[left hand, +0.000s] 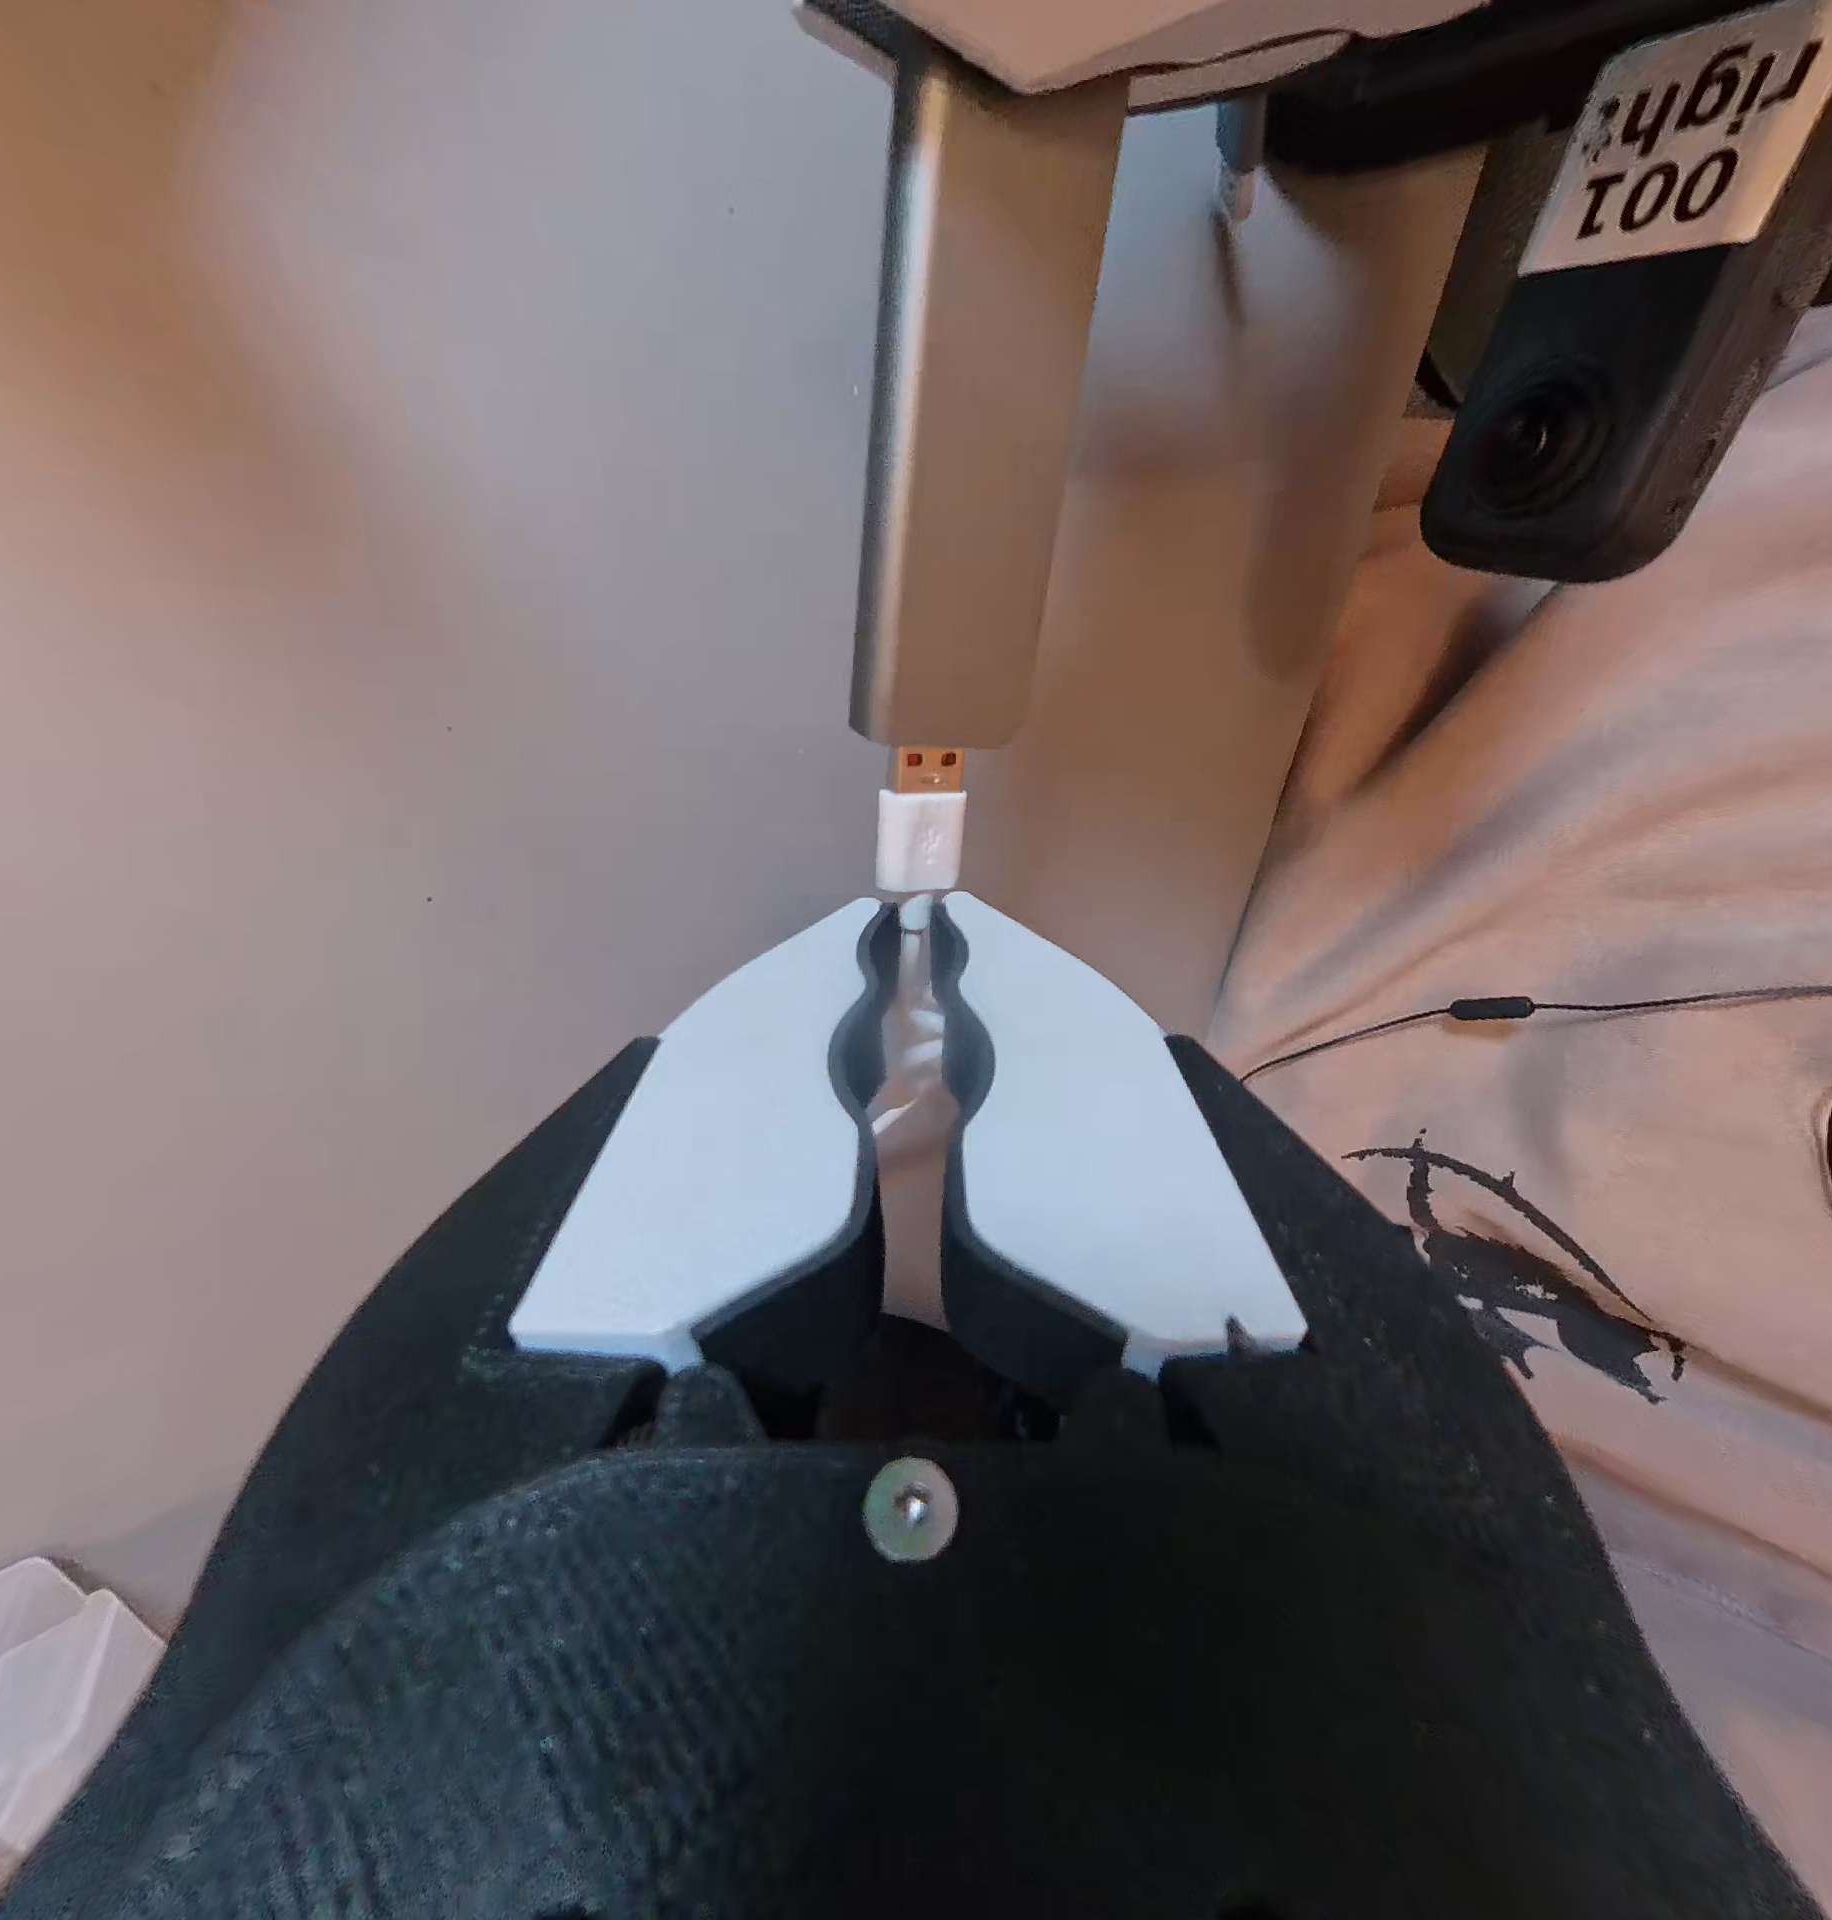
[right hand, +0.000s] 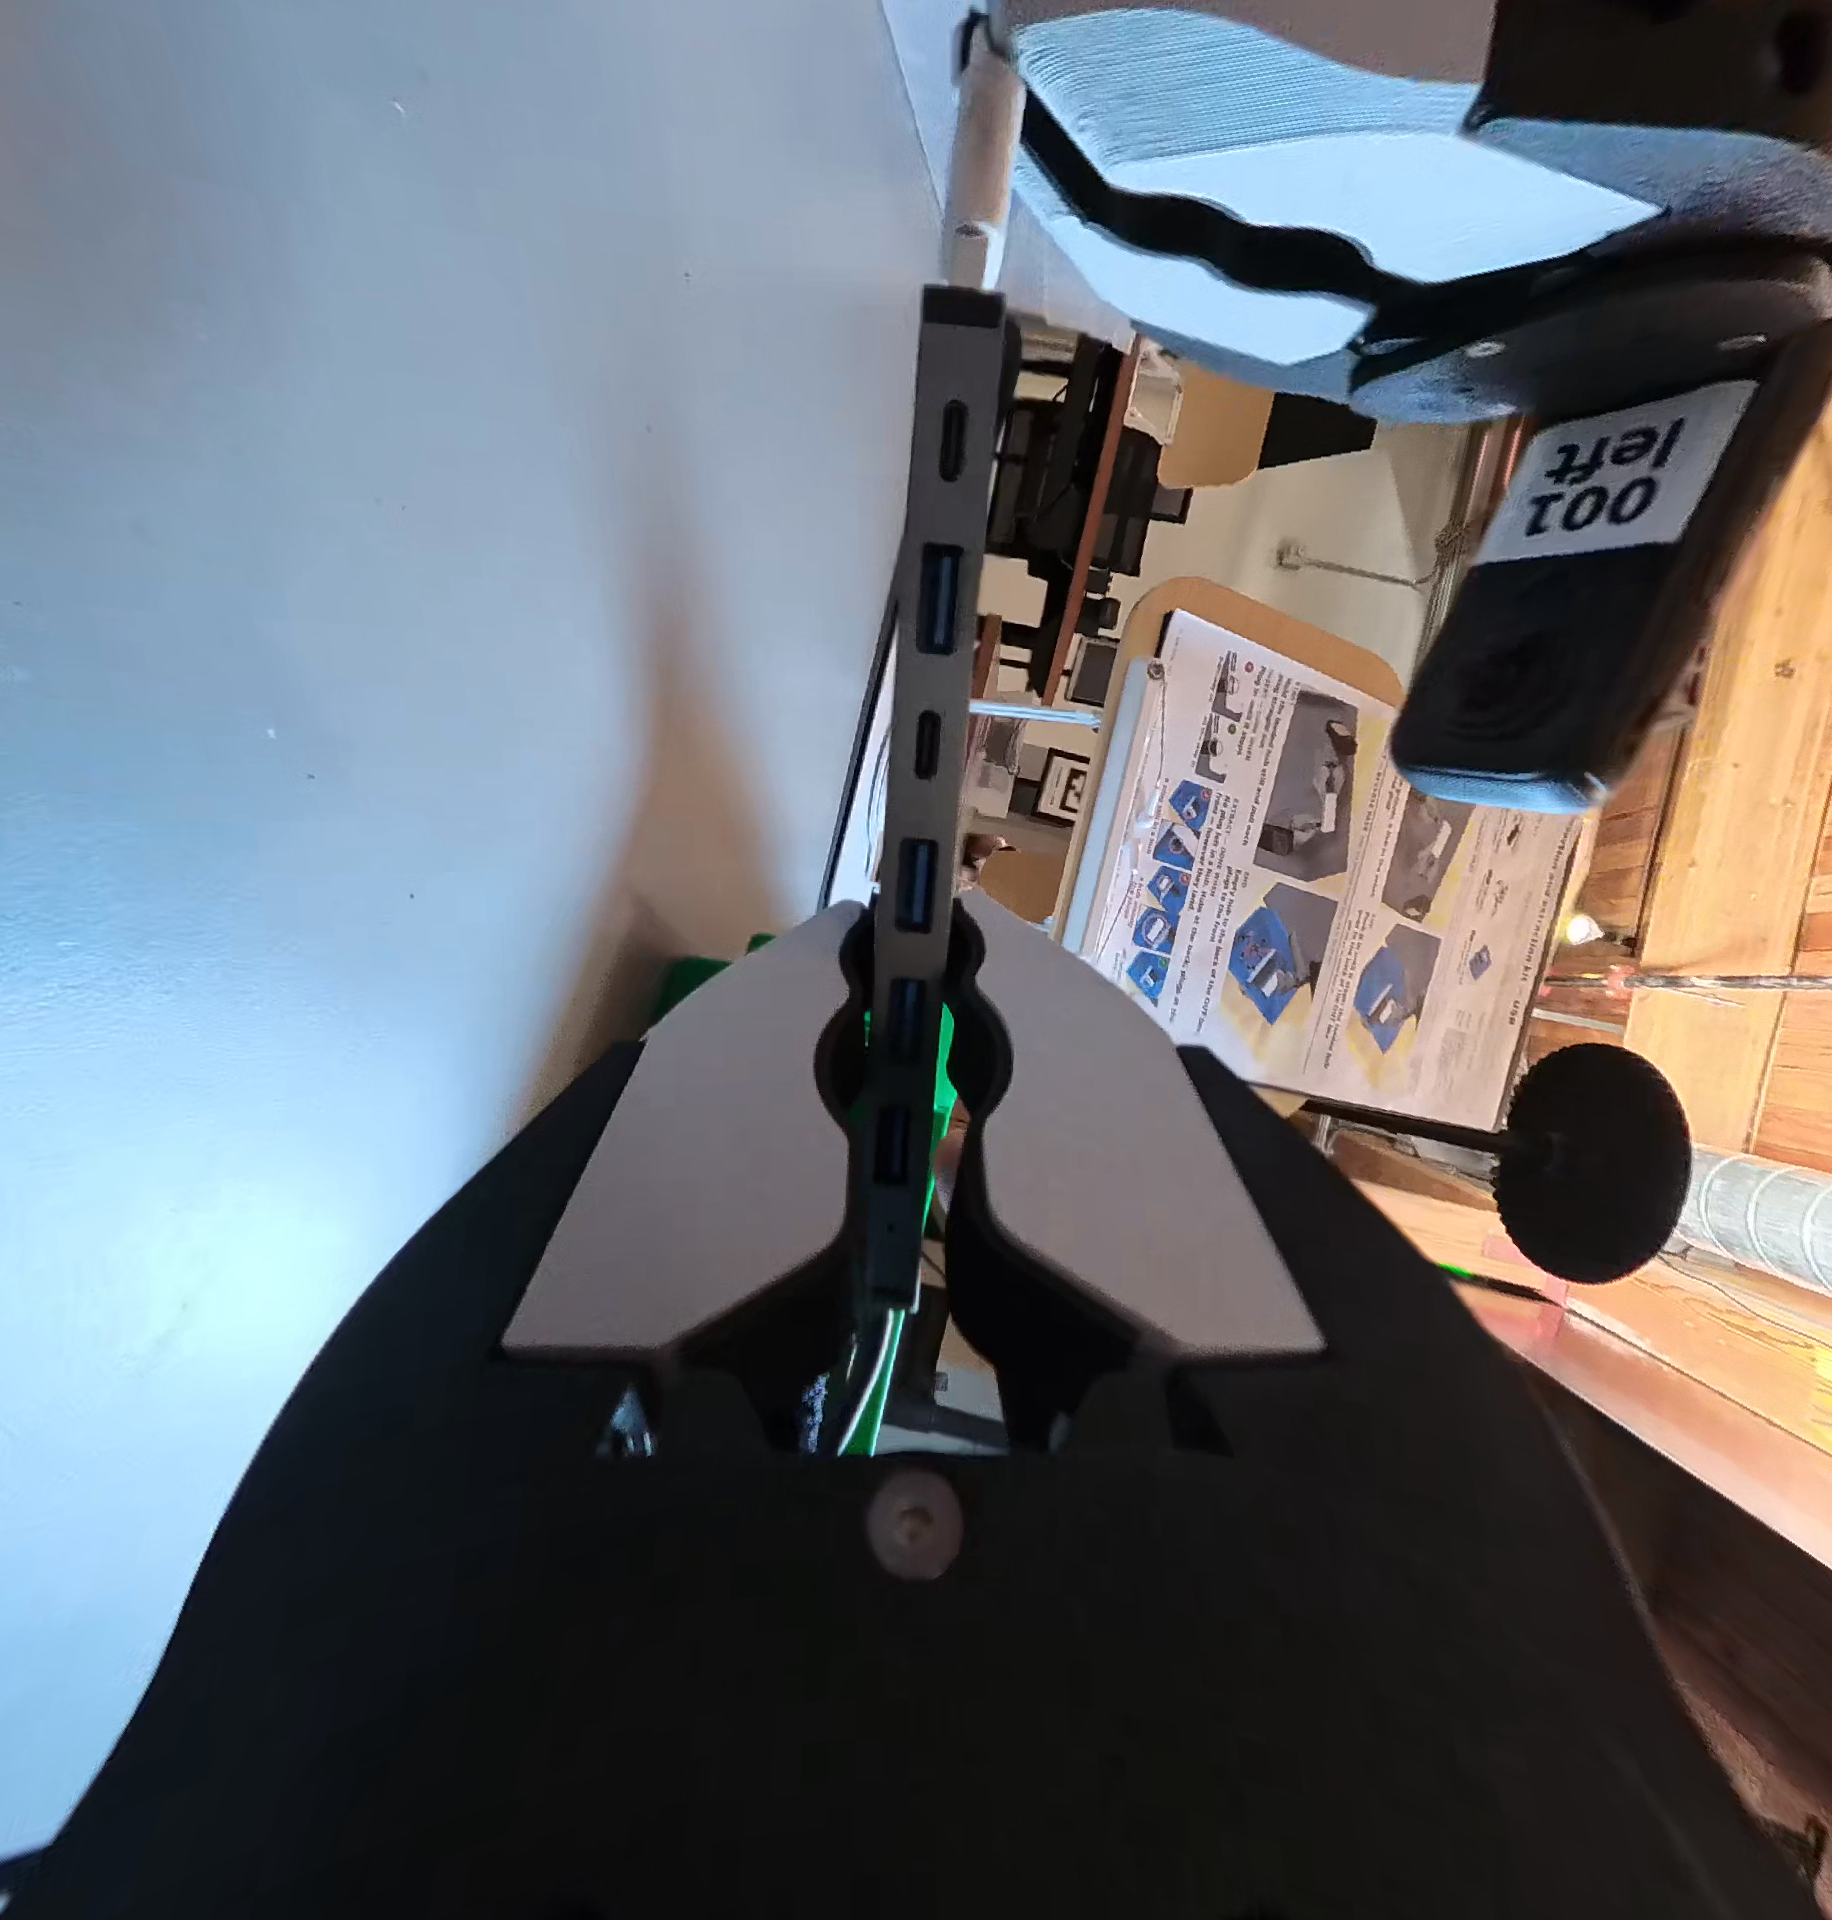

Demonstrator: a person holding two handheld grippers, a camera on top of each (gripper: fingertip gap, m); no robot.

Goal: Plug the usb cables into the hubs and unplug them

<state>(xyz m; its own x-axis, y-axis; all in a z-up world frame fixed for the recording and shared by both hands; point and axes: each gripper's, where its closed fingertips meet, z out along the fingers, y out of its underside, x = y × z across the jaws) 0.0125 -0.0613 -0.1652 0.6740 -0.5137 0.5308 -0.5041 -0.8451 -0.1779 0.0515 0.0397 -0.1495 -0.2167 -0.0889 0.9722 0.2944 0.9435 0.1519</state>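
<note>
A grey metal USB hub [left hand: 979, 416] hangs down from my right gripper [left hand: 995, 42] at the top of the left wrist view. My left gripper [left hand: 917, 912] is shut on a white USB cable just behind its white plug [left hand: 922, 836]. The plug's metal tip with an orange tongue [left hand: 927, 774] sits at the hub's end port, still partly showing. In the right wrist view, my right gripper [right hand: 912, 920] is shut on the hub [right hand: 933, 644], whose side with several ports faces the camera. The white cable [right hand: 979, 177] meets the hub's far end, beside a left gripper finger [right hand: 1255, 249].
A pale flat surface [left hand: 372, 623] lies behind the hub. A person's light shirt with a black print [left hand: 1514, 831] and a thin black wire [left hand: 1494, 1008] are at the right. A picture poster [right hand: 1307, 831], a black knob [right hand: 1598, 1190] and a green part [right hand: 933, 1143] lie beyond. Left tips to right tips: about 11 cm.
</note>
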